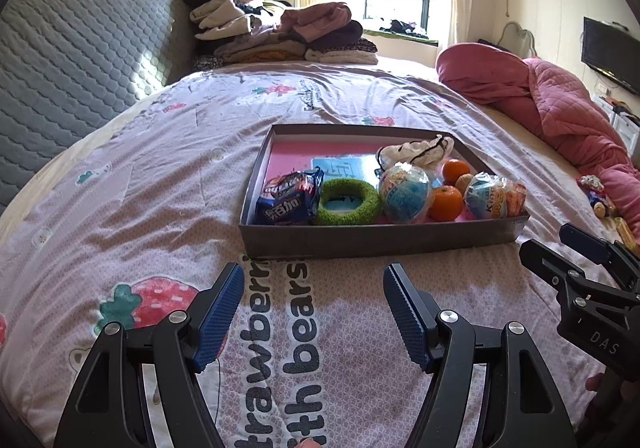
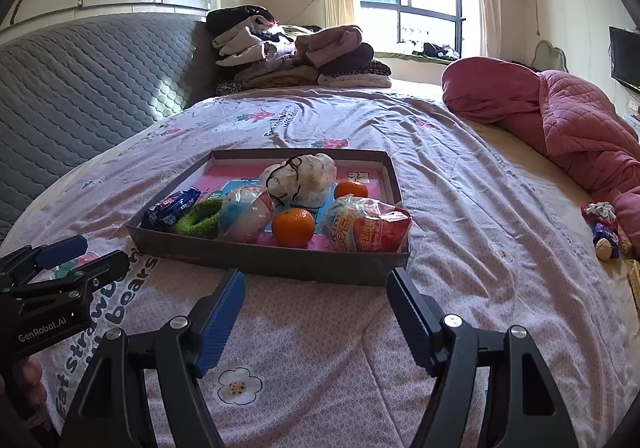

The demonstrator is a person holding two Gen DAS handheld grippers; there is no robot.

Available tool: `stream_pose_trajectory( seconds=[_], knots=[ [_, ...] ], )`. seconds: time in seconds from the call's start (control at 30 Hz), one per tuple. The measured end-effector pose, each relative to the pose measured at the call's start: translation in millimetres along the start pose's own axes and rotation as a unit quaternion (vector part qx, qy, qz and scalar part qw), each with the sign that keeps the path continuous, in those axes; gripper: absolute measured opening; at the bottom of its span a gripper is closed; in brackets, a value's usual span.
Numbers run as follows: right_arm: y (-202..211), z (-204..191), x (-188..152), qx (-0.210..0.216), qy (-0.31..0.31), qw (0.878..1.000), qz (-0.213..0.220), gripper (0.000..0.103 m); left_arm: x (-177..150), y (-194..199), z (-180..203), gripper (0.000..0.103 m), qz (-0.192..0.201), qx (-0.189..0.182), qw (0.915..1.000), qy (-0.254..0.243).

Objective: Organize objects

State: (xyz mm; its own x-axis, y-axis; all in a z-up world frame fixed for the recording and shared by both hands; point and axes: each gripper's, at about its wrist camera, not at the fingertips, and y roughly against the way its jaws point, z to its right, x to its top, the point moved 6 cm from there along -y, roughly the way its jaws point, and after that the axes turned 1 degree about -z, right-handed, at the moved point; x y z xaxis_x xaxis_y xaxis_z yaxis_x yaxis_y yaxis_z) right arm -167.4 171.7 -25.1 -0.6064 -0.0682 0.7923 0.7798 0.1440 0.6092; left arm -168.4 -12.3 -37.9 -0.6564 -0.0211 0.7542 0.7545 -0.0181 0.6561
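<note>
A shallow grey box [image 1: 360, 240] [image 2: 256, 262] with a pink floor sits on the bed. It holds a blue snack packet [image 1: 290, 197] [image 2: 172, 209], a green fuzzy ring [image 1: 346, 201] [image 2: 198, 221], two wrapped egg toys [image 1: 406, 189] [image 1: 494, 193] [image 2: 244, 217] [image 2: 366, 226], oranges [image 1: 446, 201] [image 2: 293, 227] and a white cloth bundle [image 1: 416, 151] [image 2: 300, 175]. My left gripper [image 1: 314, 288] is open and empty, just short of the box's near wall. My right gripper [image 2: 316, 292] is open and empty, near the box's near right corner.
The bed has a strawberry-print cover [image 1: 160, 175] [image 2: 480, 207]. Folded clothes [image 1: 280, 31] [image 2: 296, 51] are stacked at the headboard end. A pink quilt [image 1: 560, 103] [image 2: 560, 115] lies at the right. Small toys [image 1: 598, 193] [image 2: 604, 230] lie near the right edge.
</note>
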Motion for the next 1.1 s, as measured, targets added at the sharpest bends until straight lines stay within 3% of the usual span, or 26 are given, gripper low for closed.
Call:
stream_pose_trajectory(
  seconds=[1.1],
  knots=[
    [-20.8, 0.6, -25.9, 0.007, -0.009, 0.999, -0.032, 0.073, -15.2, -23.3, 1.8, 0.073, -0.023, 0.006, 0.9997, -0.012]
  ],
)
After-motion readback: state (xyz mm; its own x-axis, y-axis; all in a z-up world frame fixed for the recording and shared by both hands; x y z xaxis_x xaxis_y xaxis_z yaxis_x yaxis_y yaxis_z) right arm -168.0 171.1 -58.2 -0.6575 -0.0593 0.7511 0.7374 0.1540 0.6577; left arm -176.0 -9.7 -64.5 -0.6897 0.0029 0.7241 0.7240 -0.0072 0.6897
